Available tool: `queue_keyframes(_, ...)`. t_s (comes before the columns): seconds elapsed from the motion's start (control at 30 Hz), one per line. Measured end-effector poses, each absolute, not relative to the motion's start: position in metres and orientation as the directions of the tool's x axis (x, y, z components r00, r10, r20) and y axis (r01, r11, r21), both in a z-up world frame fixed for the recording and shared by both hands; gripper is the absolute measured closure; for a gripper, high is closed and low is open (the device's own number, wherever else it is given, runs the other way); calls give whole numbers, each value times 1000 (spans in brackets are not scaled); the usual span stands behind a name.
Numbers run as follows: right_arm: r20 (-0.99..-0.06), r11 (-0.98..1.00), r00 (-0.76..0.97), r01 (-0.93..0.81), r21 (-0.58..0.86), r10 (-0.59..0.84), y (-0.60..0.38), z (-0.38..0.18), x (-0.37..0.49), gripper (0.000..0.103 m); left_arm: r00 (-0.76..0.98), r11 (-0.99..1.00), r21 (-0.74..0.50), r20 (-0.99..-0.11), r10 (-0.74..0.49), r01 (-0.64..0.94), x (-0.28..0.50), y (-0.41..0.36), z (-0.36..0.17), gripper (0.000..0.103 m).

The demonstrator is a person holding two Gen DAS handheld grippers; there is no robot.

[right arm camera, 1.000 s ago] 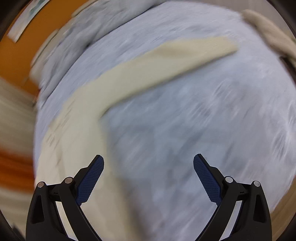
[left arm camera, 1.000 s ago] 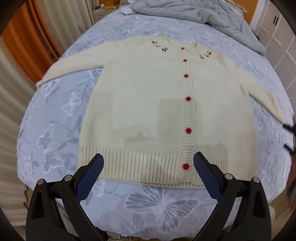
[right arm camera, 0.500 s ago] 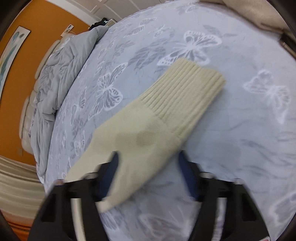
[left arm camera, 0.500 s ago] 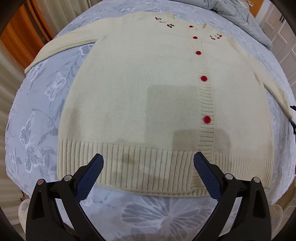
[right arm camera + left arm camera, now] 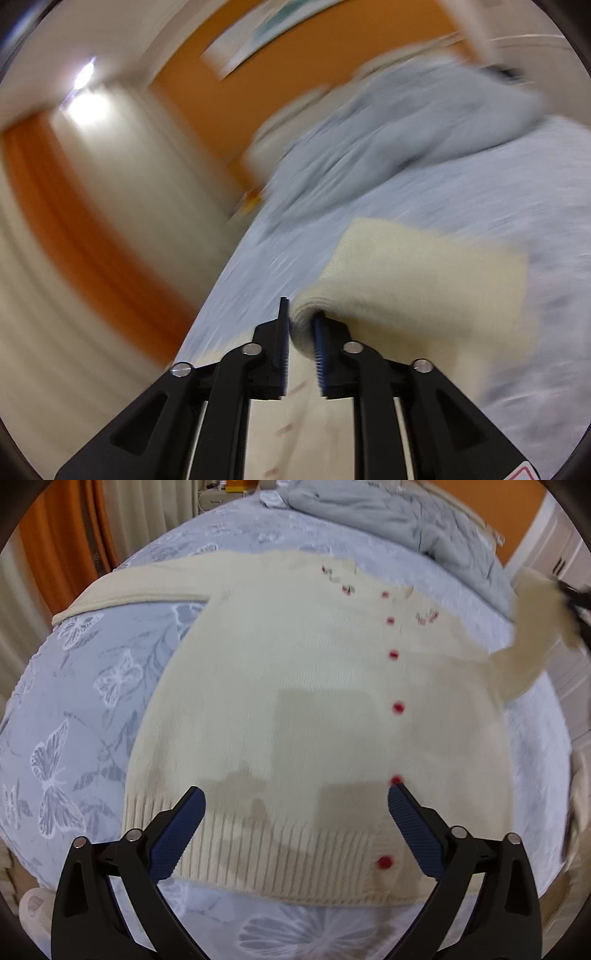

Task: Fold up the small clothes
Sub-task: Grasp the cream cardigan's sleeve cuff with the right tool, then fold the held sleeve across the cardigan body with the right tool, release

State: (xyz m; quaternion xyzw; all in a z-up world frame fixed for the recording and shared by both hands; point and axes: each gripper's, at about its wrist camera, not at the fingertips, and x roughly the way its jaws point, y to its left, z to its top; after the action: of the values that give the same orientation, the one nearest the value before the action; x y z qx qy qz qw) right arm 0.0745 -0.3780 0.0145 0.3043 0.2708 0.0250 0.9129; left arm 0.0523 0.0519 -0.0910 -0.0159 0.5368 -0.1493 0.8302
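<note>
A cream cardigan [image 5: 295,709] with red buttons [image 5: 398,707] lies flat, front up, across the middle of the bed [image 5: 74,709], its ribbed hem toward the near edge. One sleeve [image 5: 413,291] is lifted off the bed, pinched between the closed jaws of the right gripper [image 5: 301,332]. The left gripper [image 5: 295,827] hovers over the hem, jaws wide apart and holding nothing. A grey quilt [image 5: 399,520] is bunched along the far edge.
</note>
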Motion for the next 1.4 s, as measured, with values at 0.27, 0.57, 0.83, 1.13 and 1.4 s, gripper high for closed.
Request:
queue_keyframes(0.27, -669, 811, 701, 229, 539, 247, -300, -91, 67, 56, 408, 916, -350, -820, -402, 199, 106, 53, -71, 5)
queue_keyframes(0.57, -748, 642, 645, 510, 573, 155, -384, -159, 3, 52, 359, 885, -462, -817, -451, 60, 230, -13, -139, 7)
queue_keyframes(0.83, -635, 405, 738, 522, 751, 227, -437, -187, 49, 47, 352, 872, -489, -810, -469, 37, 278, -35, -148, 95)
queue_keyframes(1.13, -563, 481, 824, 470, 740, 61, -451, -160, 58, 91, 465, 914, -388, -791, -397, 121, 295, -25, -130, 103)
queue_keyframes(1.4, -665, 533, 747, 573, 622, -26, -441, -163, 31, 82, 505, 880, -460, -735, -453, 120, 275, 6, -183, 103)
